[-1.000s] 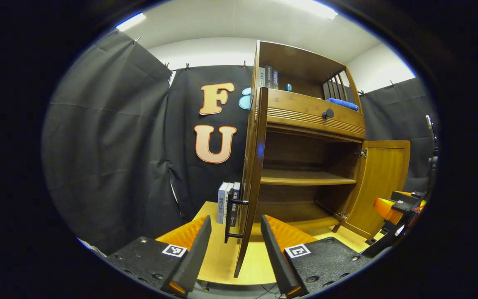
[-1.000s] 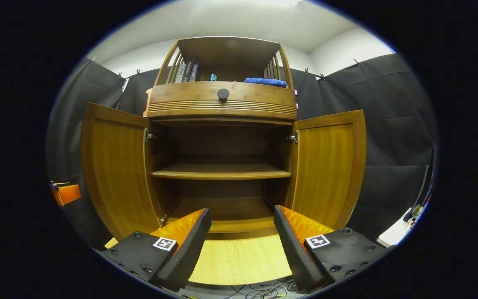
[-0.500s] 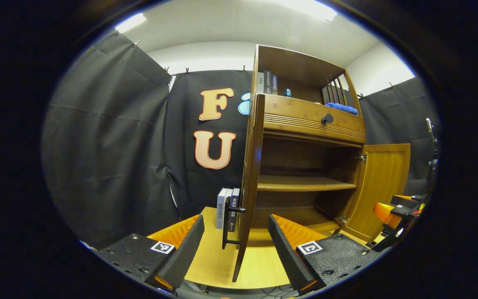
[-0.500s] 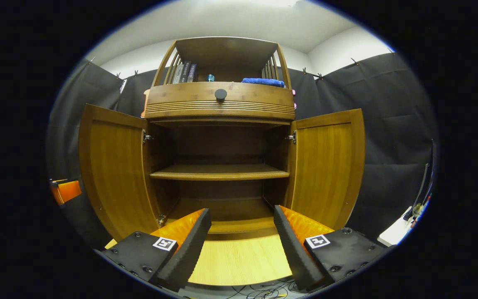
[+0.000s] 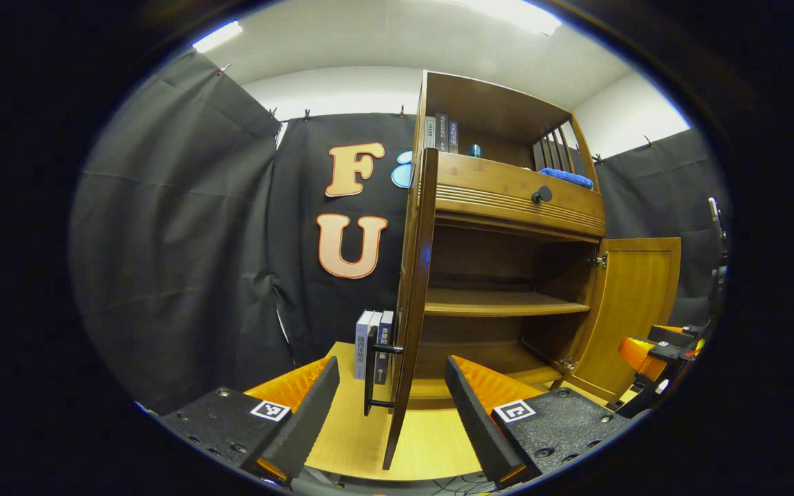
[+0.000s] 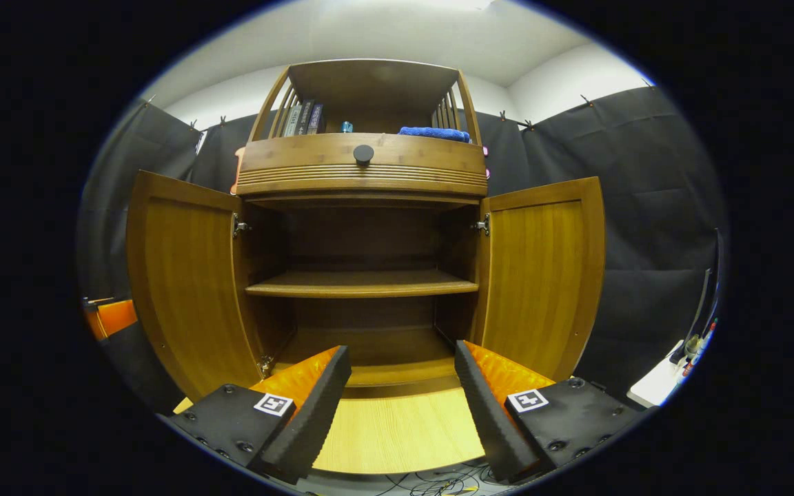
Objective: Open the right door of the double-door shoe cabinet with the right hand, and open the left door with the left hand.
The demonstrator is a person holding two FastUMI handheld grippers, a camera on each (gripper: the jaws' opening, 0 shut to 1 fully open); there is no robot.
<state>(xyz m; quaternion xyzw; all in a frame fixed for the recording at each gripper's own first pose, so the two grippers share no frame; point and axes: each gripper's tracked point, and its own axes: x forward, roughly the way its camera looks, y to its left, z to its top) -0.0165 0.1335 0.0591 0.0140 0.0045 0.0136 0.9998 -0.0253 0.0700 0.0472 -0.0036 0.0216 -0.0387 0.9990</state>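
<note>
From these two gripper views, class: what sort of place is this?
Probably a staged recording booth, not a home: black cloth walls clipped up around a wooden shoe cabinet standing on a light tabletop, with loose cables below its edge.

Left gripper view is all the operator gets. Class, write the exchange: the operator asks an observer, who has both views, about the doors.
Operator: I see the left door edge-on. How wide is it?
Observer: The right gripper view shows its inner face, angled well out, much like the right door.
Operator: Is the right gripper holding anything?
Observer: No. It is open, short of the cabinet, with only the table between its fingers.
</note>
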